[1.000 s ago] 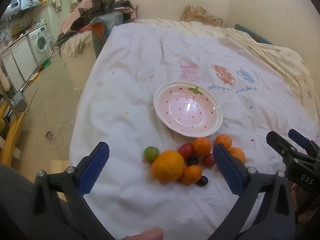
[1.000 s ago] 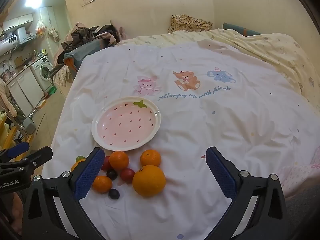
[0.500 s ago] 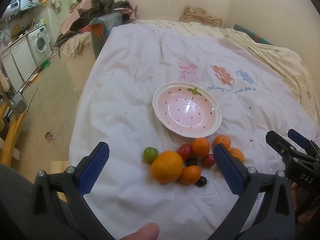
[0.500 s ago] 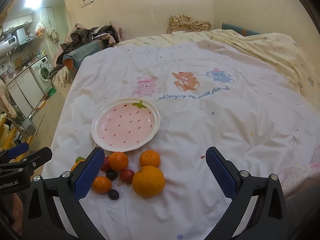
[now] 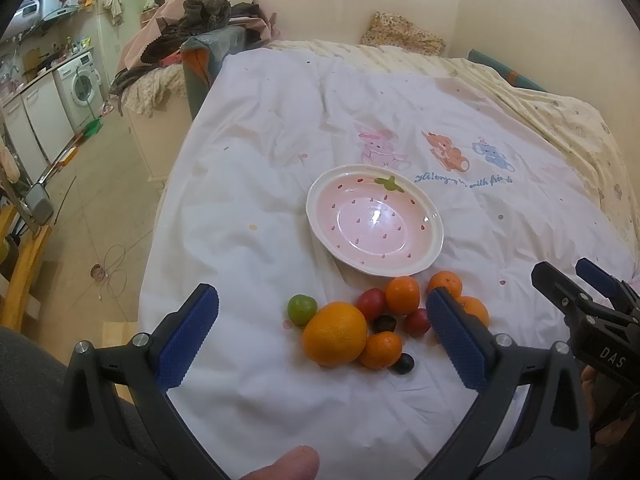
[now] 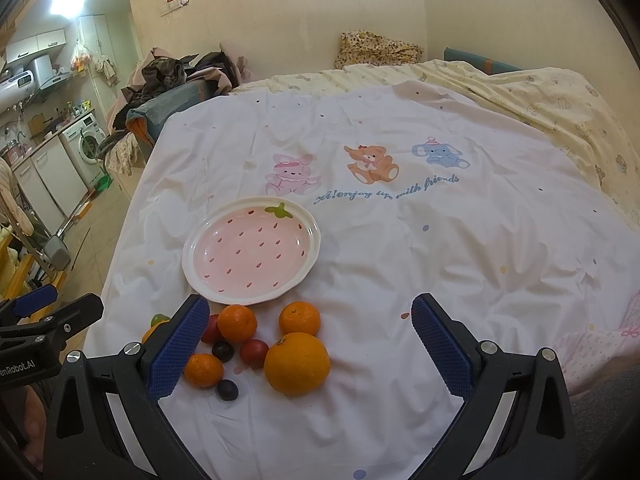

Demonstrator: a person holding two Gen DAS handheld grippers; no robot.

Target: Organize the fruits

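Fruits (image 6: 256, 348) lie bunched just ahead of both spread, empty claws, left gripper (image 5: 322, 338) and right gripper (image 6: 308, 346), with the empty plate (image 5: 434, 248) beyond; nudging one round fruit could roll its neighbours across the soft sheet (image 6: 400, 248)

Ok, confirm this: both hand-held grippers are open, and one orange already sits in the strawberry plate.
Not quite. The strawberry plate holds nothing, as the right wrist view shows; the oranges lie on the sheet in front of it. The left hand-held gripper and the right hand-held gripper are open.
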